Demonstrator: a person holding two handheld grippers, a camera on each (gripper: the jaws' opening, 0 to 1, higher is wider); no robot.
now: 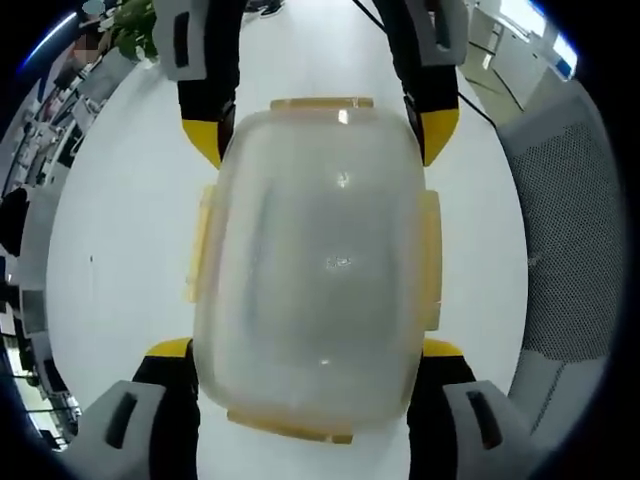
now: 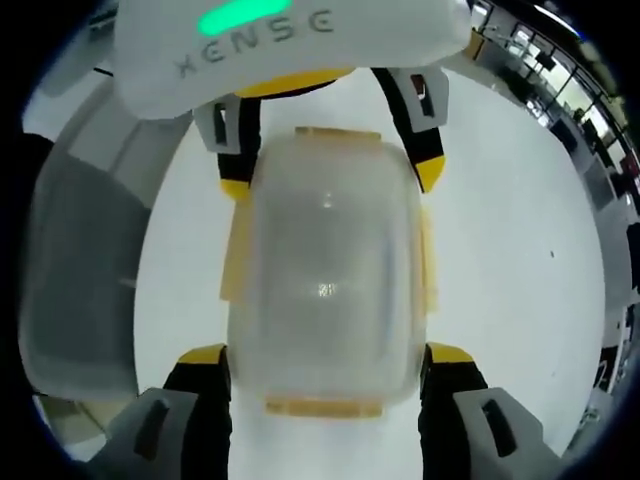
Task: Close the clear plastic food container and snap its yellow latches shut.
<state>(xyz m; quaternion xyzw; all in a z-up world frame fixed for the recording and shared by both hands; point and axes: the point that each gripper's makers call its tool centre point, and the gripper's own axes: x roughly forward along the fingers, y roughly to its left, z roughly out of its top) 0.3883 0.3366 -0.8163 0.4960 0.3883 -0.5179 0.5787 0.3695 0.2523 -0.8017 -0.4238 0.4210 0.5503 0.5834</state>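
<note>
A bare white table (image 1: 120, 250) in an office-like room carried the clear container (image 1: 320, 270), lid on and nothing visible through its cloudy plastic. The left gripper (image 1: 305, 365) and right gripper (image 2: 325, 365) faced each other across it, each with its jaws spread wide around one end and holding nothing. The yellow latches (image 1: 205, 250) along the sides looked splayed outward, unsnapped. Pressing one could probably skid or tip the light box unless the other gripper braced it.
</note>
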